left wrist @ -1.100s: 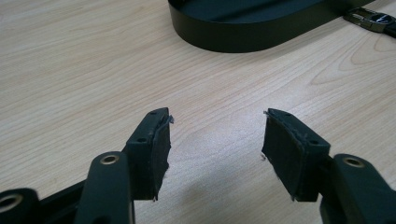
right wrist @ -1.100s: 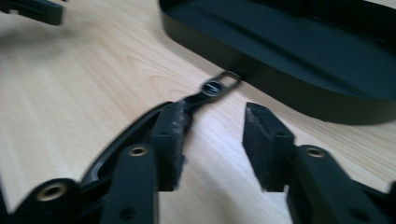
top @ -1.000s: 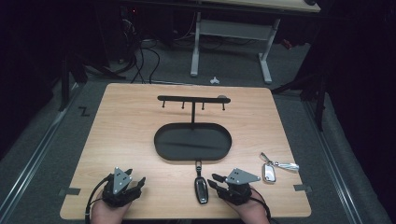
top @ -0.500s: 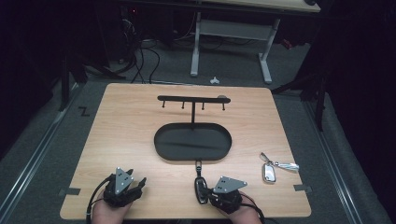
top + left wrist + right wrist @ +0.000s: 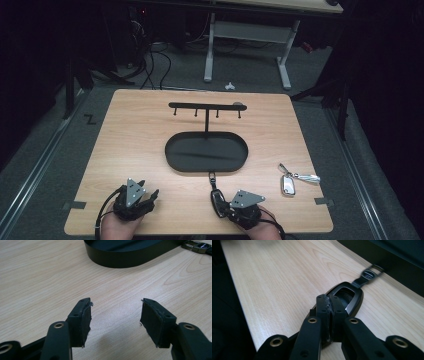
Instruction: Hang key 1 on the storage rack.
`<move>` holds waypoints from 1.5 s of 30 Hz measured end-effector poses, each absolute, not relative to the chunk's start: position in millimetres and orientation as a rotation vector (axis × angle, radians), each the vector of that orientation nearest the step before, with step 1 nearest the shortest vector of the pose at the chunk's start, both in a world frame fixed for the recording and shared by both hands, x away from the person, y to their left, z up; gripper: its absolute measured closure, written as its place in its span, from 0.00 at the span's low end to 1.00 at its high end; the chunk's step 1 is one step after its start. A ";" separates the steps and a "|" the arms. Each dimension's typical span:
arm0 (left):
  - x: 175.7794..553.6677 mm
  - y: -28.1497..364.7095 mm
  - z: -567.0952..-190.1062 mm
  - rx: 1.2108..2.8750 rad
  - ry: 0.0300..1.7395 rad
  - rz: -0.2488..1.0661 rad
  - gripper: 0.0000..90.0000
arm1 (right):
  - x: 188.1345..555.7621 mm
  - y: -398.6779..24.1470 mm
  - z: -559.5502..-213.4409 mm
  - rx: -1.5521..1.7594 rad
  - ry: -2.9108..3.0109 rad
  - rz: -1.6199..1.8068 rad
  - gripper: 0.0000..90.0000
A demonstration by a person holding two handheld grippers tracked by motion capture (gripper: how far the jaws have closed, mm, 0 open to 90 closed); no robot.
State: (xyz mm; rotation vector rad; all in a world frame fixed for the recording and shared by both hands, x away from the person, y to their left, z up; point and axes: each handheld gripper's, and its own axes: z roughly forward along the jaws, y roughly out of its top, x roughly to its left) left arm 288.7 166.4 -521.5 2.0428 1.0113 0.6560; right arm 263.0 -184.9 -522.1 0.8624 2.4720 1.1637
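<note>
Table (image 5: 150,130) in the high view: black key fob (image 5: 218,199) lies near the front edge, just below the black oval tray (image 5: 206,151); right gripper (image 5: 225,206) sits at its near end, left gripper (image 5: 150,195) well apart to the left. Left gripper view: left gripper (image 5: 115,315) has its jaws apart over bare wood, nothing between them. Right gripper view: right gripper (image 5: 329,308) has just closed, pads together with no gap, over the near end of the key fob (image 5: 348,296); can't tell if they pinch it.
</note>
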 end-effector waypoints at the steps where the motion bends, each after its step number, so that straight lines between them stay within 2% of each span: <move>1: 288.9 166.1 -521.5 2.042 1.010 0.656 0.47 | 263.7 -186.7 -522.4 0.866 2.467 1.162 0.98; 22: 289.3 166.9 -521.0 2.040 1.011 0.655 0.46 | 283.4 -227.3 -521.1 1.028 2.337 1.104 0.96; 29: 289.3 165.8 -521.3 2.038 1.000 0.655 0.46 | 280.9 -225.6 -519.9 1.005 2.341 1.119 0.93; 45: 294.9 154.2 -518.0 2.025 0.948 0.648 0.46 | 272.5 -244.2 -521.4 1.052 2.332 1.121 0.96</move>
